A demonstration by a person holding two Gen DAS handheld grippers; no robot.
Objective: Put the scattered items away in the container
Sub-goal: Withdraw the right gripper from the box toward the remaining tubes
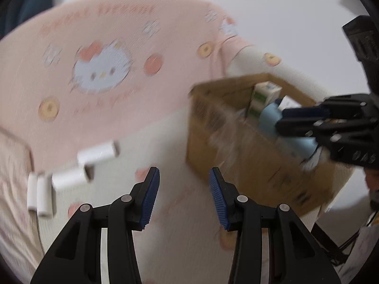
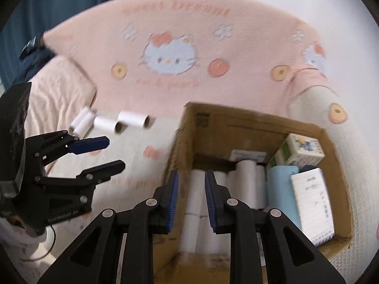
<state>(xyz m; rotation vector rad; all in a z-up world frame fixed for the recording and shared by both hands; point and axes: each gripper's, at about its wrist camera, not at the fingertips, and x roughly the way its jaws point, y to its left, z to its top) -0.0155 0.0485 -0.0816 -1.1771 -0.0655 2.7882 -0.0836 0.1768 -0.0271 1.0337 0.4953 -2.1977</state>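
A pink cartoon-cat blanket (image 2: 213, 47) covers the bed. The box (image 2: 236, 127) sits by its right edge, already packed with rolls (image 2: 246, 179), cartons and a notebook. Four white rolls (image 1: 97, 153) are left scattered near the left edge. The left gripper (image 1: 183, 196) is spread and empty; the right gripper (image 2: 190, 203), part-open over the box, seems empty. Loose rolls could be nudged away by a hurried grasp.

Cardboard, cloth, paper and plastic

We see a matt brown cardboard box (image 2: 239, 127) on a soft, woven pink blanket (image 2: 213, 35); our white paper rolls (image 2: 132, 119) look smooth, and the left gripper (image 1: 183, 197) wears ridged blue pads (image 1: 150, 198) on matt black plastic.
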